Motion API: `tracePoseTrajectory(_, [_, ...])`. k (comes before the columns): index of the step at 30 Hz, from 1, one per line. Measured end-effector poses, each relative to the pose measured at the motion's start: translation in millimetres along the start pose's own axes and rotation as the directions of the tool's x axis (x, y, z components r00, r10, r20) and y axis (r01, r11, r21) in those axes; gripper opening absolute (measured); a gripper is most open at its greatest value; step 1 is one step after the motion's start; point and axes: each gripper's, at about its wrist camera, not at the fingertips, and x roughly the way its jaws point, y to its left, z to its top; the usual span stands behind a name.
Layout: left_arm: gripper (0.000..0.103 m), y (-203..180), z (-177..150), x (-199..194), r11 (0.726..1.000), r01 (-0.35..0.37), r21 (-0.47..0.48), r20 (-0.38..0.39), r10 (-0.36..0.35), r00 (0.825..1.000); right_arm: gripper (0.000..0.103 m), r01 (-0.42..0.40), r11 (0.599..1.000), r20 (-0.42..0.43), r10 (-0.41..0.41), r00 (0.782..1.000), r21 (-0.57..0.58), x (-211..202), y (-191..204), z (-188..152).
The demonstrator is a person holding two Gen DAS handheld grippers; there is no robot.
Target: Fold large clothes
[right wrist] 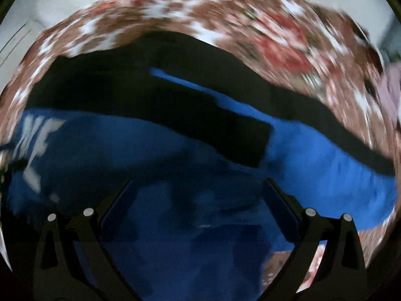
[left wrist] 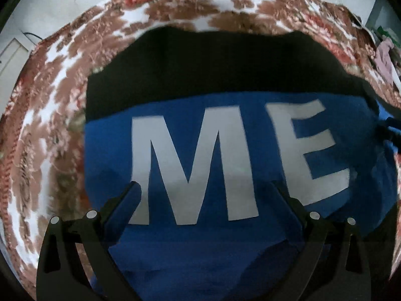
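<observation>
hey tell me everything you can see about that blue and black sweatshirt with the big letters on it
The sweatshirt looks like soft, matte knit fabric: a royal blue panel below a wide black band, with large pale grey block letters "ME" printed across the blue. It lies spread fairly flat, with mild wrinkles, on a brown, red and white floral bedspread. In the right wrist view, which is motion-blurred, a blue stretch edged in black runs out to the right, maybe a sleeve. Both hand-held grippers, left and right, are open above it, gripping nothing.
</observation>
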Motion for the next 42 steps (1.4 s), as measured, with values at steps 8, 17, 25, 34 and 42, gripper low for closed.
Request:
tracePoseTrajectory(8, [0.099, -2.6, -2.9, 11.4, 0.999, -0.032, -0.010, -0.003, 0.032, 0.999, 0.099, -0.030, 0.998, -0.048, 0.033, 0.998, 0.057, 32.9, -29.5, -17.2])
tracePoseTrajectory(17, [0.097, -87.6, 2.3, -62.3, 1.000, 0.002, 0.006, 0.083, -0.003, 0.997, 0.098, -0.108, 0.988, -0.013, 0.110, 0.994, 0.106, -24.9, -78.3, -9.4])
tracePoseTrajectory(25, [0.097, -215.6, 8.1, -69.6, 0.988, 0.107, 0.111, 0.109, -0.119, 0.987, 0.098, -0.025, 0.981, -0.035, 0.032, 0.999, 0.192, -54.5, -194.0, -32.9])
tracePoseTrajectory(34, [0.097, -311.1, 12.7, -54.5, 0.969, 0.136, 0.208, 0.089, -0.157, 0.984, 0.098, 0.046, 0.951, -0.070, -0.026, 0.997, 0.306, -68.8, -324.8, -72.1])
tracePoseTrajectory(42, [0.098, -366.0, 19.9, -42.6, 0.959, 0.129, 0.253, 0.064, -0.150, 0.987, 0.098, -0.010, 0.868, -0.078, 0.056, 0.995, 0.496, -70.4, -429.3, -104.1])
